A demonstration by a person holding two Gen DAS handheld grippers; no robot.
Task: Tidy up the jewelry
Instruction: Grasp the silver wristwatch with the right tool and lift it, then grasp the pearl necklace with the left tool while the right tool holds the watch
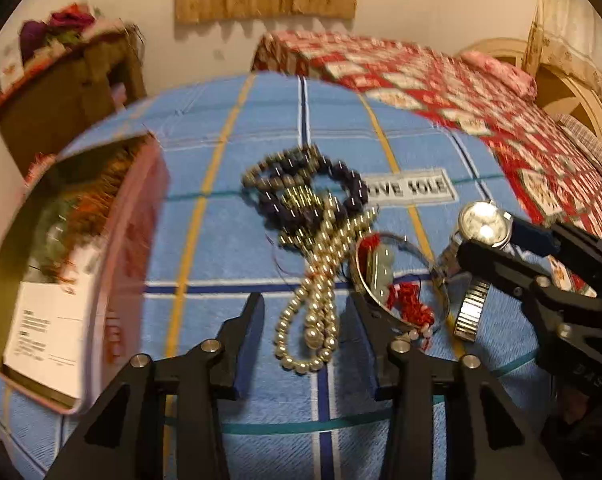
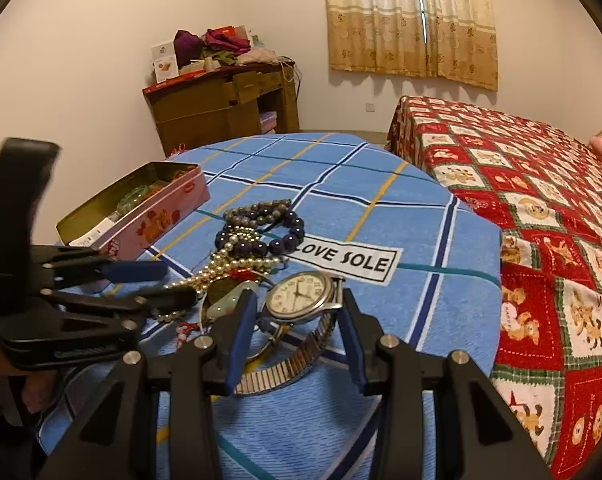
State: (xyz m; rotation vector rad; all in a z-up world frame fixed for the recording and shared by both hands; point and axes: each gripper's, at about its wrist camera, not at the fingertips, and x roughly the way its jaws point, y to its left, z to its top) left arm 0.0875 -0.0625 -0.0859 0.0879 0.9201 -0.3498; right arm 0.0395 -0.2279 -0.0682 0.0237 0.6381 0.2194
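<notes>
A heap of jewelry lies on the blue checked cloth. My left gripper stands open with a pearl necklace lying between its fingers, the pads clear of it; it also shows in the right wrist view as the left gripper. Beyond the pearls lie dark bead bracelets, and to their right a silver bangle with a jade piece and a red tassel. My right gripper is shut on a silver wristwatch, its stretch band hanging to the cloth. An open pink tin with jewelry inside stands at the left.
A "LOVE SOLE" label is sewn on the cloth behind the heap. A bed with a red patterned quilt adjoins the table's right side. A cluttered wooden desk stands at the back wall, near a curtained window.
</notes>
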